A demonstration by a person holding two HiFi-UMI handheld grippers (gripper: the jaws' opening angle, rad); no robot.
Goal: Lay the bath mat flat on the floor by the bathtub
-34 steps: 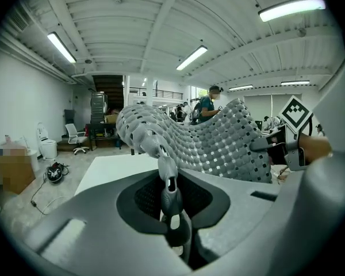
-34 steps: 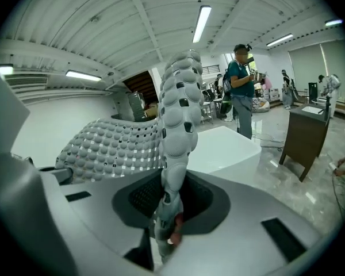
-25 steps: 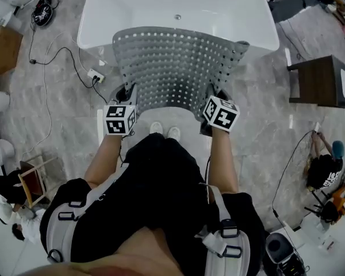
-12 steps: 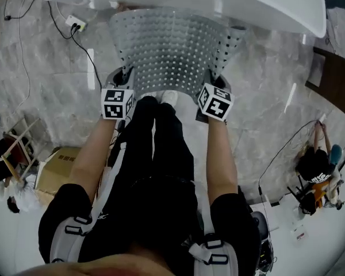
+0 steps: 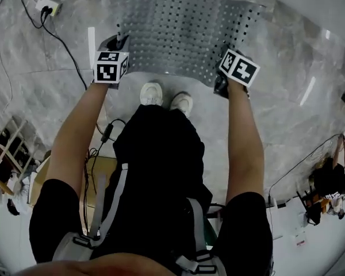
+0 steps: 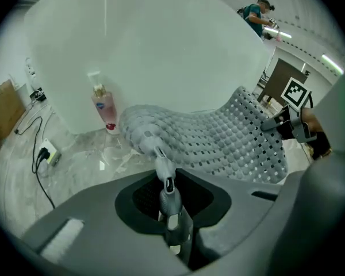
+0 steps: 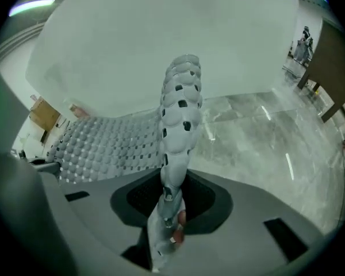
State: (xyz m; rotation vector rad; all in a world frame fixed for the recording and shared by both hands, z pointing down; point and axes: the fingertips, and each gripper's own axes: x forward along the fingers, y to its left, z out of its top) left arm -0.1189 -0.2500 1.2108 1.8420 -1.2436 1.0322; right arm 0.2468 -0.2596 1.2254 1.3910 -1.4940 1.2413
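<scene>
The person's white shoes (image 5: 151, 94) stand on the grey marble floor (image 5: 287, 96). Just beyond them, the left gripper (image 6: 167, 180) pinches one near corner of the grey perforated rubber bath mat (image 5: 178, 33), and the right gripper (image 7: 168, 200) pinches the other. Both pairs of jaws are easing apart with the mat's edge between them. Each gripper's cube carries black-and-white square markers. The mat sags between the grippers, its near edge lifted off the floor, and reaches towards the white bathtub (image 6: 149, 50). A pink bottle (image 6: 103, 108) stands at the tub's foot, its label too small to read.
</scene>
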